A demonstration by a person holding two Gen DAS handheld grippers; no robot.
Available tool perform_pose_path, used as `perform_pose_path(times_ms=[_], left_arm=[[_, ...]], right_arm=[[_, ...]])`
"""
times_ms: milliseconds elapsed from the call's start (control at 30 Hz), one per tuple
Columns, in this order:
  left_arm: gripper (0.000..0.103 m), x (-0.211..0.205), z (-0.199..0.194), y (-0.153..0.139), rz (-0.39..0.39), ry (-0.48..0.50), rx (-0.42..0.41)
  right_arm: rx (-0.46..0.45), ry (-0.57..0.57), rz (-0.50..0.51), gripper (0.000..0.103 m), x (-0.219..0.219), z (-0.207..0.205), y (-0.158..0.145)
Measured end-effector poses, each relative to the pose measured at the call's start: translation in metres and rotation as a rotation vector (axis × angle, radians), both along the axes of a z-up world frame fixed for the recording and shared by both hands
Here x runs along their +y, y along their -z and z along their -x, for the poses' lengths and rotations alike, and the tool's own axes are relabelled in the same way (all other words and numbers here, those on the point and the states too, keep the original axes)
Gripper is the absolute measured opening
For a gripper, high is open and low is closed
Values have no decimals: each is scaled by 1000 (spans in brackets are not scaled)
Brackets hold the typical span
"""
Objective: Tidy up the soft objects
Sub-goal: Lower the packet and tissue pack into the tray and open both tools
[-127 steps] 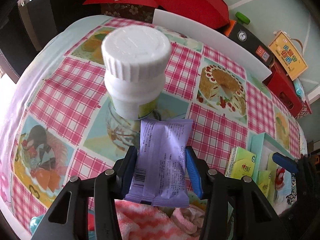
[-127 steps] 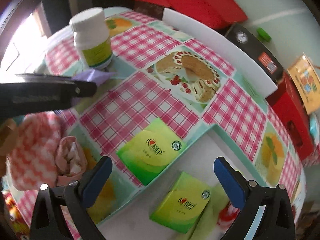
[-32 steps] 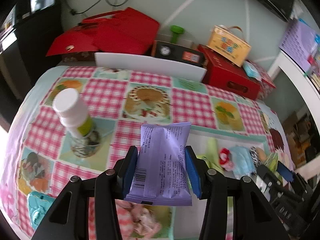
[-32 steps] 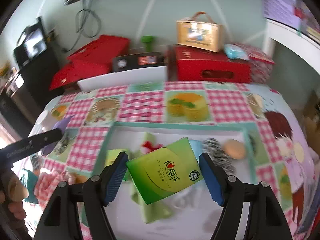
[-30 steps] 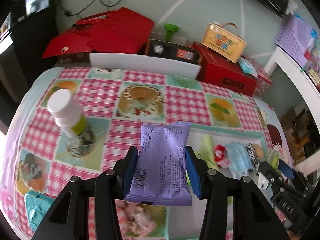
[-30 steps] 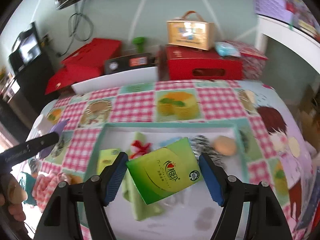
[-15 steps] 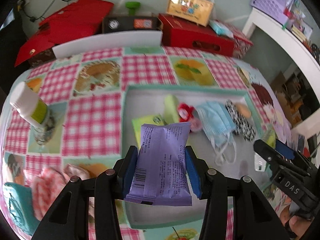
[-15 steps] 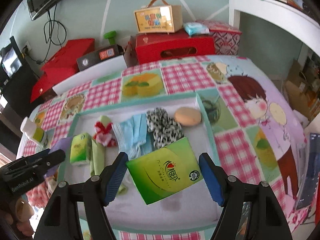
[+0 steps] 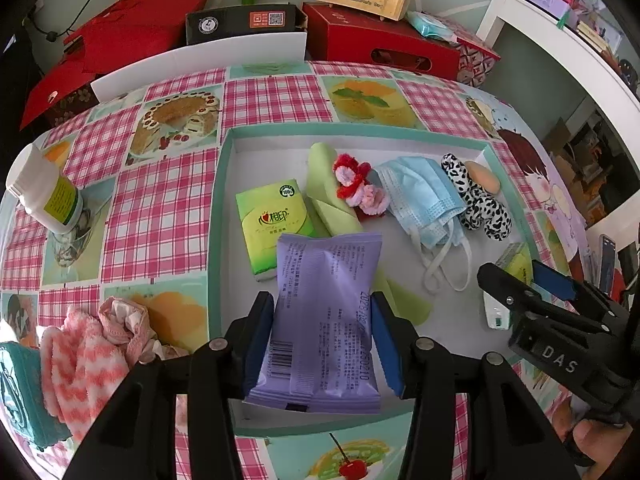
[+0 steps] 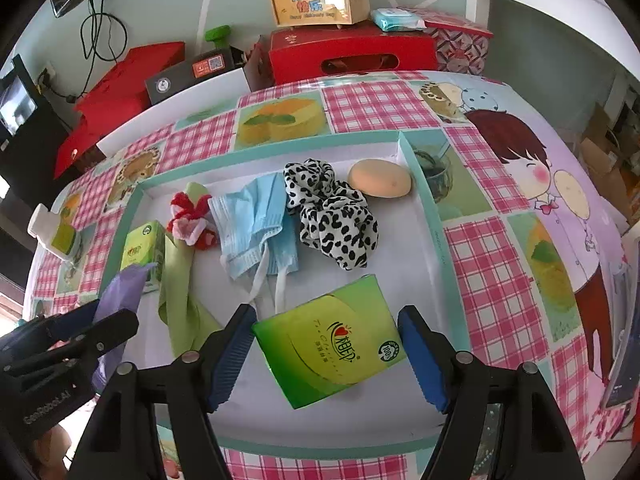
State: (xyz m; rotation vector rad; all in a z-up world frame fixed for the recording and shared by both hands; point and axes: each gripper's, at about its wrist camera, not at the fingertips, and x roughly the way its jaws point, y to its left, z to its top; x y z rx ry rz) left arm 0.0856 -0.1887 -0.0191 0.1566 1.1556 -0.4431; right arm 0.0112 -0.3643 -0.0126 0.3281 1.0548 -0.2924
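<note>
My left gripper (image 9: pixel 322 340) is shut on a purple snack packet (image 9: pixel 324 320) and holds it above the near left part of a teal-rimmed tray (image 9: pixel 214 208). My right gripper (image 10: pixel 326 354) is shut on a green tissue pack (image 10: pixel 330 346) above the tray's near right part (image 10: pixel 430 216). In the tray lie another green tissue pack (image 9: pixel 274 222), a light green cloth (image 9: pixel 328 196), a red and pink fluffy piece (image 9: pixel 356 184), a blue face mask (image 9: pixel 422 200), a black-and-white scrunchie (image 9: pixel 476 198) and a beige sponge (image 10: pixel 380 178).
A pink-and-white cloth (image 9: pixel 84 356) and a teal item (image 9: pixel 18 392) lie on the checked tablecloth left of the tray. A white bottle (image 9: pixel 44 196) stands at far left. Red boxes (image 9: pixel 380 42) and a white board (image 9: pixel 200 62) line the table's back edge.
Both grippers have moved from the table's left side to above the tray, each keeping its load. The bottle has fallen away to the far left of both views.
</note>
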Motion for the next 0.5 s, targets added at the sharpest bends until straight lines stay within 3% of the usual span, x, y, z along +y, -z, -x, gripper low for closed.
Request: perform_pose_path(times_ms=[167,267,500], left_arm=[[63,1,-3,-3,-28,-16,-22],[65,2,-4,-7,-24,-19,-35],[67,2,-5,-12,-5,-16,-47]], right_arm=[[-13,1,18,80,1,-3,-5],[-23,-3,22,88,1,-5,-8],[-32,4,11,88,-2,-5,-8]])
